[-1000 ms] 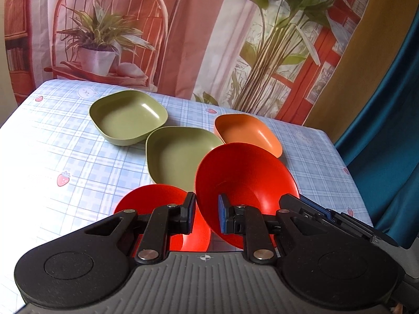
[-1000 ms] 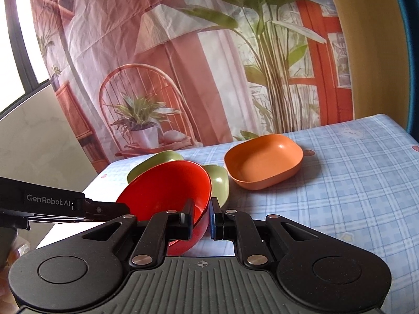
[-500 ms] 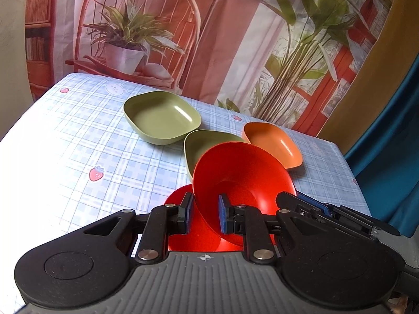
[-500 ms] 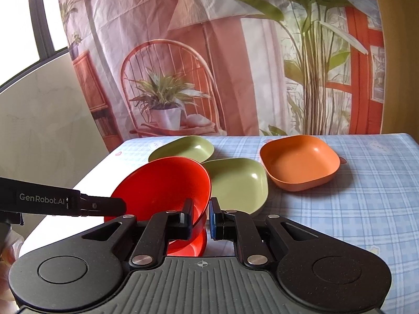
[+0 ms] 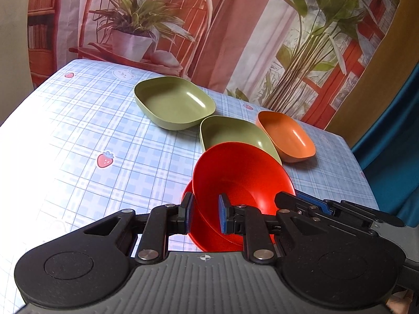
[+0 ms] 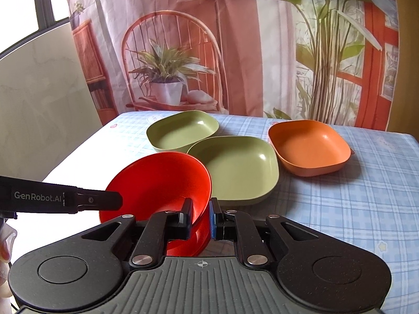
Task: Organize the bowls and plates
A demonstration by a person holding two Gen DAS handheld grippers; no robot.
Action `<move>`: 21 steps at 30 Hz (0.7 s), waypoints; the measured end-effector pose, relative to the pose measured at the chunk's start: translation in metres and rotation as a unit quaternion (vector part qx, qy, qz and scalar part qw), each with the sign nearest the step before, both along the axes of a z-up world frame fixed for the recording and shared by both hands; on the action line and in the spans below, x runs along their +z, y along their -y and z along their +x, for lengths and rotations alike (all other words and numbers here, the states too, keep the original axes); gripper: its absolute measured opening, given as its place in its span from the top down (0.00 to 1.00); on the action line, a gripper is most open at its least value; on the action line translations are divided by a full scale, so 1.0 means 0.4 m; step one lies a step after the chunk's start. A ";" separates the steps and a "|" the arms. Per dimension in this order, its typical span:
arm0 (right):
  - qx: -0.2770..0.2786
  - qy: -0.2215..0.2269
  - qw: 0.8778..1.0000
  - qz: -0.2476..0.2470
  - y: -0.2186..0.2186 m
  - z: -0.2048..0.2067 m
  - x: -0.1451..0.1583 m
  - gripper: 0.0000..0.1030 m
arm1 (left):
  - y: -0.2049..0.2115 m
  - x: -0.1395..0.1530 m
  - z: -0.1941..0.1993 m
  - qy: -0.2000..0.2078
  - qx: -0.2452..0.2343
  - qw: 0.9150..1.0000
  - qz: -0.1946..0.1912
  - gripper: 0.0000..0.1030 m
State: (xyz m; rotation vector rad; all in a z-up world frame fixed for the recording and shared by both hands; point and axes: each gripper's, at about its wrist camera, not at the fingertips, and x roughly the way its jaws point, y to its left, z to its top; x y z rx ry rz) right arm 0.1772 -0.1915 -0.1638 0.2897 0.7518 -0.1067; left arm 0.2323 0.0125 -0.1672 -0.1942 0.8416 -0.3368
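Note:
A red bowl [image 5: 241,175] [image 6: 159,180] is held tilted between both grippers, just above a second red dish [image 5: 187,192] [image 6: 201,238] whose edge shows beneath it. My left gripper [image 5: 205,216] is shut on the bowl's near rim. My right gripper [image 6: 199,218] is shut on the rim at the opposite side; it also shows in the left wrist view [image 5: 301,204]. Behind lie a green plate [image 6: 235,167] [image 5: 235,134], a green bowl [image 6: 183,130] [image 5: 174,102] and an orange bowl [image 6: 309,146] [image 5: 286,136].
The table [image 6: 353,204] has a blue checked cloth with strawberry prints [image 5: 104,158]. A printed curtain [image 6: 235,39] hangs behind it. A blue drape [image 5: 392,130] hangs at the right edge in the left wrist view.
The red bowl, held by both grippers, has moved over the second red dish, now almost covering it. Both cameras have swung; the other dishes have not moved on the table.

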 end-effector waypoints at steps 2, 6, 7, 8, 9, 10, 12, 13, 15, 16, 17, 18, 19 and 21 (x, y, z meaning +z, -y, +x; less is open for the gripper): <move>0.002 -0.006 1.000 -0.003 -0.006 0.006 -0.005 0.88 | -0.006 -0.006 0.001 -0.002 0.000 1.000 -0.002 0.81; 0.008 -0.016 1.000 -0.015 -0.021 0.016 -0.012 0.88 | -0.014 -0.016 0.005 -0.008 0.001 1.000 -0.006 0.81; 0.009 -0.018 1.000 -0.018 -0.024 0.018 -0.013 0.88 | -0.015 -0.019 0.005 -0.009 0.001 1.000 -0.006 0.81; 0.009 -0.019 1.000 -0.022 -0.028 0.021 -0.014 0.88 | -0.015 -0.021 0.005 -0.010 0.001 1.000 -0.006 0.81; 0.009 -0.021 0.999 -0.026 -0.031 0.023 -0.015 0.88 | -0.014 -0.025 0.005 -0.010 0.000 1.000 -0.006 0.81; 0.009 -0.022 0.999 -0.029 -0.034 0.024 -0.016 0.87 | -0.013 -0.026 0.004 -0.011 -0.001 1.000 -0.006 0.80; 0.010 -0.026 0.999 -0.036 -0.037 0.028 -0.017 0.87 | -0.009 -0.032 0.002 -0.011 -0.002 1.000 -0.004 0.79; 0.010 -0.027 0.999 -0.038 -0.037 0.029 -0.018 0.87 | -0.007 -0.034 0.001 -0.012 -0.003 1.000 -0.003 0.78; 0.010 -0.031 0.999 -0.039 -0.039 0.031 -0.020 0.87 | -0.006 -0.040 0.000 -0.014 -0.004 1.000 -0.004 0.76; 0.010 -0.032 0.999 -0.040 -0.039 0.032 -0.021 0.87 | -0.004 -0.041 0.000 -0.014 -0.005 1.000 -0.004 0.76; 0.010 -0.034 0.999 -0.042 -0.040 0.033 -0.022 0.87 | -0.004 -0.043 -0.001 -0.014 -0.005 1.000 -0.004 0.76; 0.010 -0.035 0.998 -0.043 -0.040 0.034 -0.023 0.87 | -0.004 -0.043 -0.001 -0.014 -0.006 1.000 -0.004 0.76; 0.010 -0.036 0.998 -0.045 -0.041 0.036 -0.023 0.87 | -0.004 -0.044 0.000 -0.015 -0.006 1.000 -0.006 0.76; 0.010 -0.039 0.998 -0.047 -0.041 0.037 -0.026 0.87 | -0.006 -0.046 0.001 -0.016 -0.007 1.000 -0.009 0.76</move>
